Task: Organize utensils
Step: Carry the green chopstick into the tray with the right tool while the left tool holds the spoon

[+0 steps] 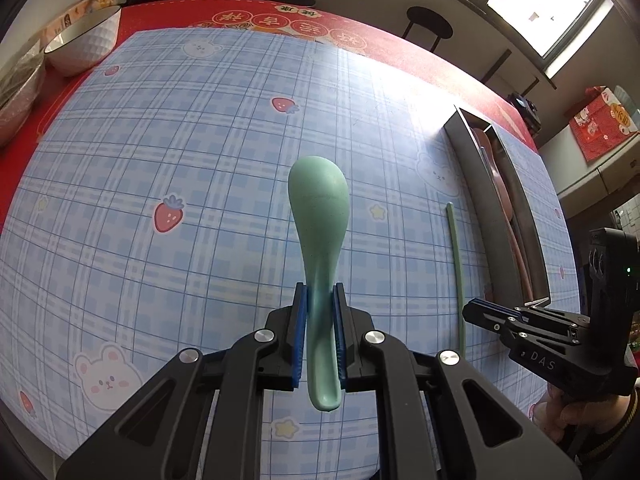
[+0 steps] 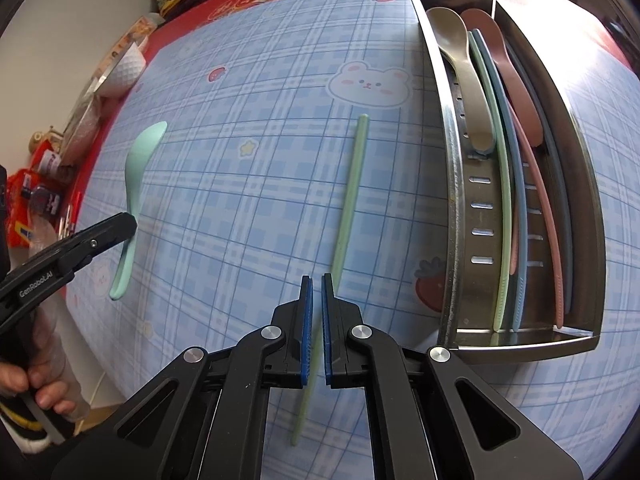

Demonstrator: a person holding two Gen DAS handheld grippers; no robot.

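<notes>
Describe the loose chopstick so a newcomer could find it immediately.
Start at the steel utensil tray on the blue plaid tablecloth. Just left of it, a single pale green chopstick lies flat on the cloth. Unlike the tray's chopsticks, it lies alone outside.

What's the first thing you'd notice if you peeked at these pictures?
The mint-green spoon stands out, pinched by its handle in the left gripper above the blue checked cloth with bears and strawberries. To the right, a metal tray holds pastel spoons and chopsticks, and one green chopstick lies beside it.
</notes>
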